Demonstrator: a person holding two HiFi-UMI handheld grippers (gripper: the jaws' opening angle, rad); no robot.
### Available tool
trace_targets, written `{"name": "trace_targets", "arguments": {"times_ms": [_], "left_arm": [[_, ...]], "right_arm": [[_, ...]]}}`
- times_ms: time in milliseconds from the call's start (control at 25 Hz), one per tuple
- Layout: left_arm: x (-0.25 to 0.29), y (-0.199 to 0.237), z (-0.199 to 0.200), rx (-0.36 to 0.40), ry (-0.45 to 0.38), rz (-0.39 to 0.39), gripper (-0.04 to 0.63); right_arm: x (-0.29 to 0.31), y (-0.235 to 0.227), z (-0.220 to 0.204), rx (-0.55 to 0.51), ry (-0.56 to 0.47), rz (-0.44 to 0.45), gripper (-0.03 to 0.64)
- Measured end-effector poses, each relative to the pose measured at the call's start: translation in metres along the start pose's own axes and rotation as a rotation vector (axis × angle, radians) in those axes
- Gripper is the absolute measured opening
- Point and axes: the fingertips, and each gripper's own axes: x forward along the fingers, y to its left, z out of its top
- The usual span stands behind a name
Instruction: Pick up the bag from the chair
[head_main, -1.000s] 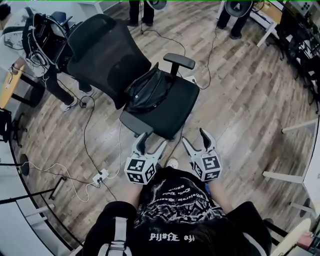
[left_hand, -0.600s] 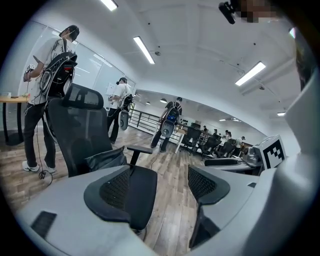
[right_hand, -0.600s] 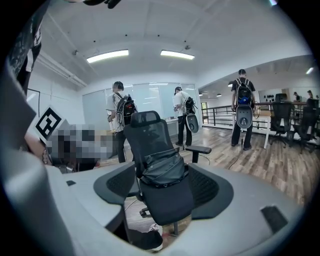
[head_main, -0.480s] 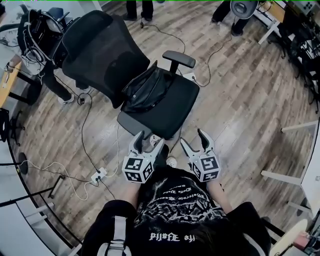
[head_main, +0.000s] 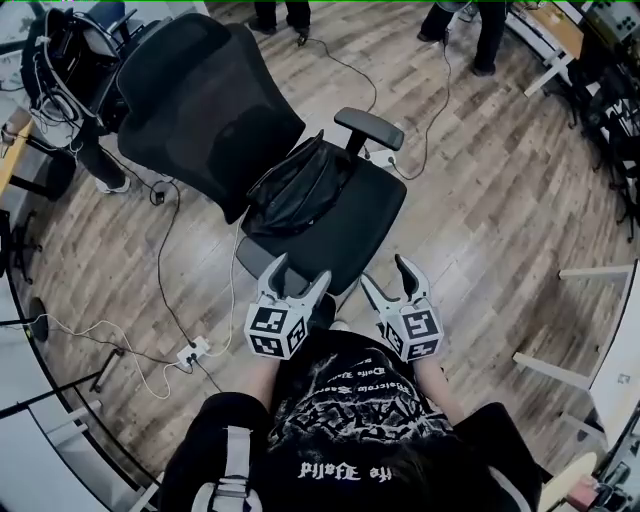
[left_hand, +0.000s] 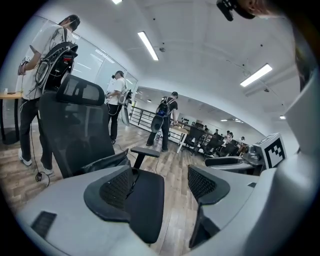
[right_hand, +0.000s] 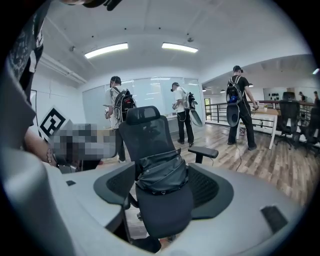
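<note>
You have one black bag (head_main: 300, 185) lying on the single chair (head_main: 200, 100), against its backrest. Your left gripper (head_main: 300, 270) and right gripper (head_main: 385, 272) are both spread, empty, at the seat's front edge.

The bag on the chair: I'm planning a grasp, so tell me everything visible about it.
The bag is black, soft and creased, with a slight leather-like sheen and a flap across its front. It lies slumped on the rear of the chair's seat, leaning against the backrest, beside the armrest. Nothing else touches it.
</note>
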Motion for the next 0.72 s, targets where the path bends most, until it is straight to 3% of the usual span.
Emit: {"name": "trace_targets", "arguments": {"times_ms": [320,720], "left_arm": [[0.041,0.062,0.041,0.017,0.011,-0.003,0.37],[0.068,0.115,0.057,0.0,0.024,-0.032,0.37]], "right_arm": [[0.084,0.006,0.044,-0.029,-0.002,0.055,0.33],[0.147,0.02,0.052,-0.056,0.059,0.089,0.33]]}}
